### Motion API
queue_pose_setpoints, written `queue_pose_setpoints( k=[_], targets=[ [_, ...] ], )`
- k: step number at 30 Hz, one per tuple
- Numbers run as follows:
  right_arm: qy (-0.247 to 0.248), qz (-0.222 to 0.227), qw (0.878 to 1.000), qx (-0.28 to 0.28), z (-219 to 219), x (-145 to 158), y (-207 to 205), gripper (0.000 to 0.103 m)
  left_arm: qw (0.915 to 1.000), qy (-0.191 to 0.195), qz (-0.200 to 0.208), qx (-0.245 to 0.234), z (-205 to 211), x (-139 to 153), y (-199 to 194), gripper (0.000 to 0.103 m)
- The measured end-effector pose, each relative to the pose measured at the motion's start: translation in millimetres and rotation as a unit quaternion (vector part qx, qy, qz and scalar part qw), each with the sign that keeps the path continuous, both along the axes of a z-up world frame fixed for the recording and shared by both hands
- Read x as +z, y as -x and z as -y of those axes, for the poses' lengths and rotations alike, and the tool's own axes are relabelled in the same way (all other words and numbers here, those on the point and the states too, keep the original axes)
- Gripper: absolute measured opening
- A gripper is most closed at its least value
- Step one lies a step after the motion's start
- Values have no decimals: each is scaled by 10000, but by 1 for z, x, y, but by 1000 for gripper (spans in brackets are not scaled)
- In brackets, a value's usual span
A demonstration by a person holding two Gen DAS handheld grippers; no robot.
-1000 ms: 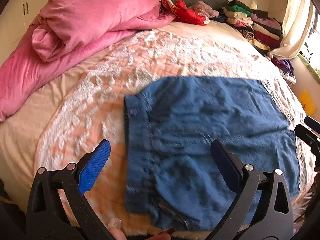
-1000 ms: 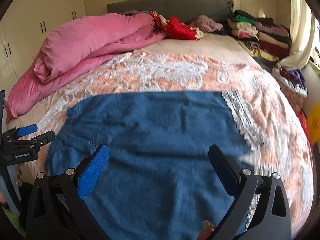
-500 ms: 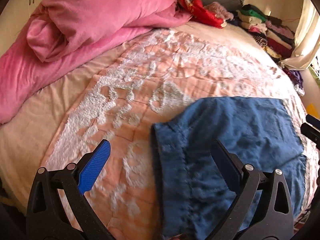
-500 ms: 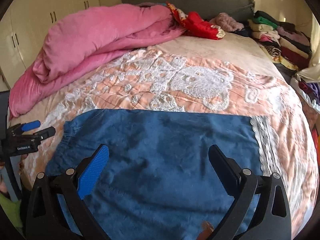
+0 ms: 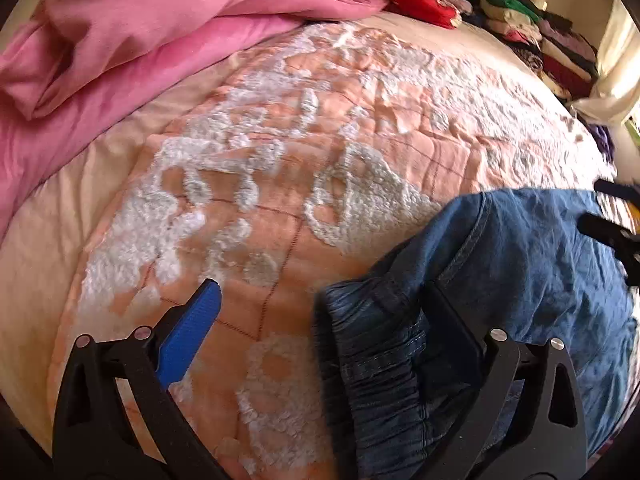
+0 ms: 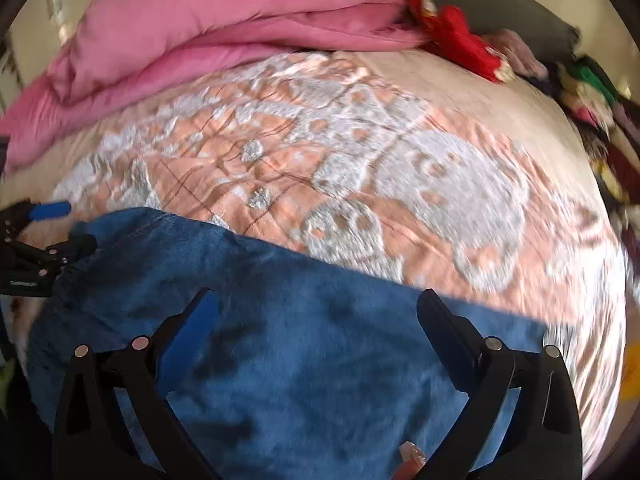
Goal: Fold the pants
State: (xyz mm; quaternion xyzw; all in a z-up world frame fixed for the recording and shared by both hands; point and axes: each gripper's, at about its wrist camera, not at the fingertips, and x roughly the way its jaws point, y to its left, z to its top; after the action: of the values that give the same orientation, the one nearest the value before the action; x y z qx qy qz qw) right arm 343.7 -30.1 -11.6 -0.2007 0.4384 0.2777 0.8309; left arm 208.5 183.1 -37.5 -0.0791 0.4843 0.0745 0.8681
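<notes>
1. the blue pants (image 6: 312, 360) lie spread on the peach bedspread (image 5: 280, 152), filling the lower part of the right wrist view from 8 to 4 o'clock.
2. left gripper (image 5: 320, 296): jaws wide apart, holding nothing; the gathered waistband (image 5: 372, 360) sits at 5 o'clock, under its right finger, bedspread under the left.
3. right gripper (image 6: 316, 304): jaws wide apart, empty, poised over the middle of the pants.
4. a pink duvet (image 5: 152, 28) is heaped at 11 o'clock, red cloth (image 6: 460, 40) at 1 o'clock, stacked clothes (image 5: 536, 44) at 2 o'clock, all well apart from the pants.
</notes>
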Motion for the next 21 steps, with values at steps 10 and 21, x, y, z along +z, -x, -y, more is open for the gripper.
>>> queue_pose_setpoints(
  k=[10,21],
  targets=[
    [709,-29,9942,802,-33,-33,-23,99,9981,-127,173,-582,19,-6,-4,31],
    [795,182,9871,1379,-53,-39,-16,98,9907,229,970,-925,22,40,31,26]
  ],
)
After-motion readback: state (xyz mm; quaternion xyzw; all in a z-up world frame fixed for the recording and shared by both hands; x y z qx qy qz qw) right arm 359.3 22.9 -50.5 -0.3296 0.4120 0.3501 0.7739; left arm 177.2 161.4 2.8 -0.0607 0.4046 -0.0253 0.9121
